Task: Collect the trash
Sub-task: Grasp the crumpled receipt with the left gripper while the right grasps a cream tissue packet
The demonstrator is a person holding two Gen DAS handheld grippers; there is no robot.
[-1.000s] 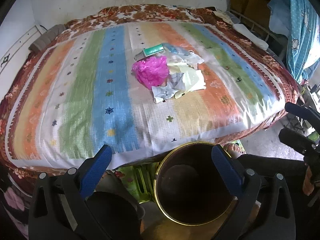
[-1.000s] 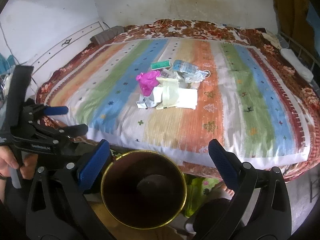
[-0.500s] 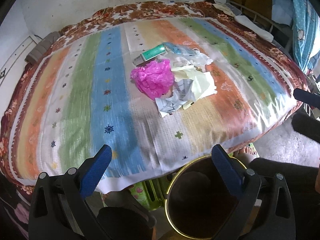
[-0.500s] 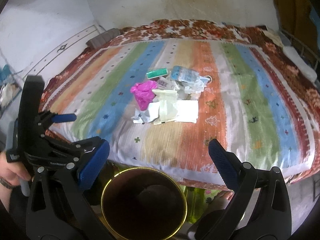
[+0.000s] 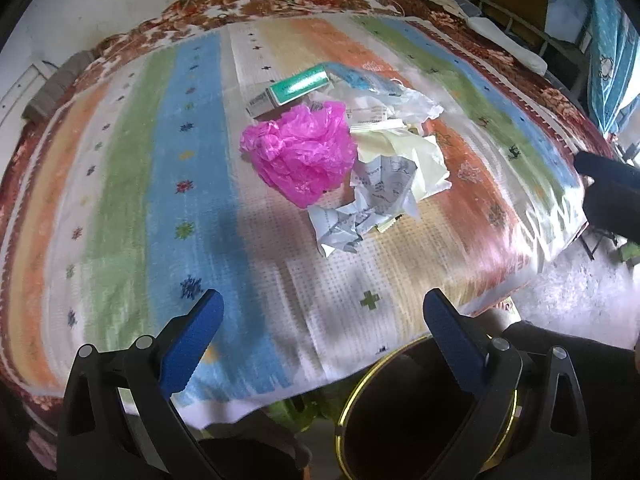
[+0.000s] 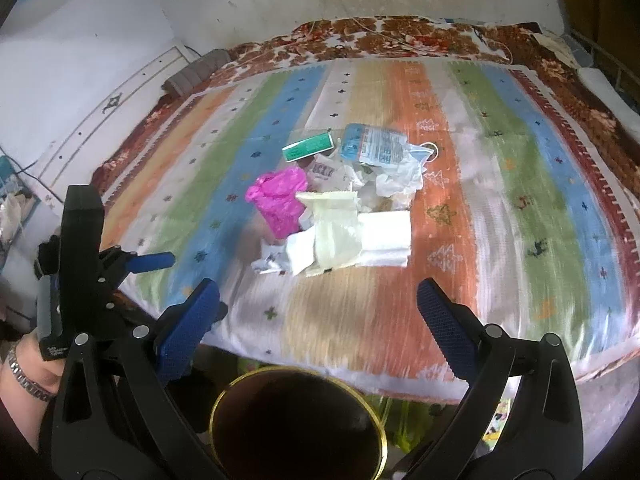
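Two hand-held tools hang with jaws spread wide and empty over the near edge of a bed point(image 5: 120, 168) covered in a striped spread, the left tool point(image 5: 320, 320) and right tool point(image 6: 316, 308) both aimed at a heap of trash mid-mattress. From the left of the heap: a green and white carton point(image 5: 292, 90), stiff enough to be pinched across its narrow sides; a crumpled pink plastic bag point(image 5: 304, 160), feather-light and slick, probably best nipped at a raised fold; a crushed printed paper point(image 5: 372, 204) nearest the bed edge, soft and likely to tear if tugged; a pale yellow sheet point(image 5: 416, 156), limp; then a blue printed wrapper point(image 6: 372, 144) and thin white plastic point(image 6: 400, 172) at the far right. All look light and should lift without effort, though loose pieces touching one another may come up together. A dark bucket with a brass-coloured rim point(image 6: 298, 420) stands on the floor below the bed edge, apparently the bin.
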